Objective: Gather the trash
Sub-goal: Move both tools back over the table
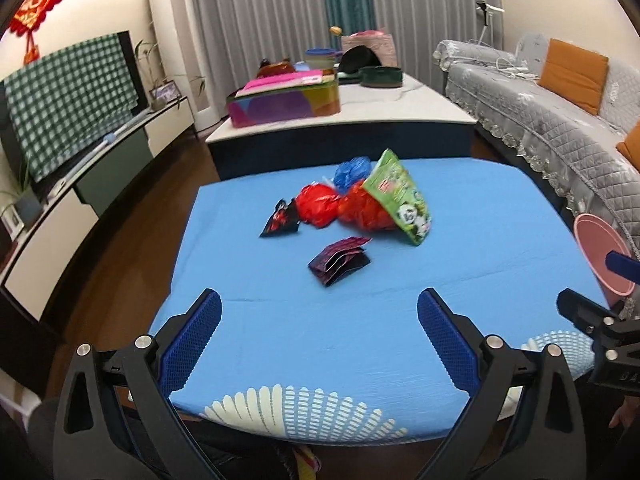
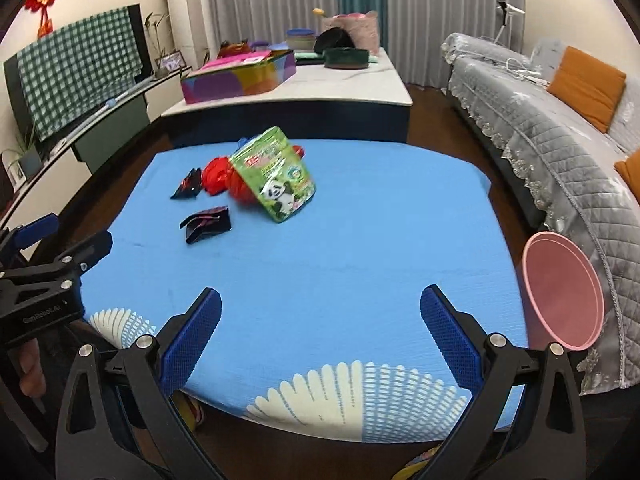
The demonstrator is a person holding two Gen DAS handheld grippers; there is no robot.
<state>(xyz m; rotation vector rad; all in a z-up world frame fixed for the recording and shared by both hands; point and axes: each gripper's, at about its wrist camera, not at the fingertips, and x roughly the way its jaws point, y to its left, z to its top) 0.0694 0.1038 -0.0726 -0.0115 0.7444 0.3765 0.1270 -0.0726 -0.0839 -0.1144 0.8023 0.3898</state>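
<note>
Trash lies in a cluster at the far middle of the blue-covered table (image 1: 360, 320): a green panda snack bag (image 1: 400, 196) leaning on crumpled red wrappers (image 1: 320, 208), a blue crumpled wrapper (image 1: 352, 170) behind, a dark triangular wrapper (image 1: 280, 220), and a folded dark wrapper (image 1: 340, 262) nearest me. The right wrist view shows the green bag (image 2: 276, 180), red wrappers (image 2: 218, 176) and folded dark wrapper (image 2: 208, 224). My left gripper (image 1: 320, 320) is open and empty above the near table edge. My right gripper (image 2: 320, 320) is open and empty too. A pink bin (image 2: 560, 292) stands off the table's right edge.
A low white table (image 2: 360, 88) with a colourful box (image 2: 240, 76) and bowls stands behind. A grey sofa (image 2: 560, 128) runs along the right. A TV cabinet (image 1: 80, 184) lines the left wall. The pink bin also shows in the left wrist view (image 1: 596, 248).
</note>
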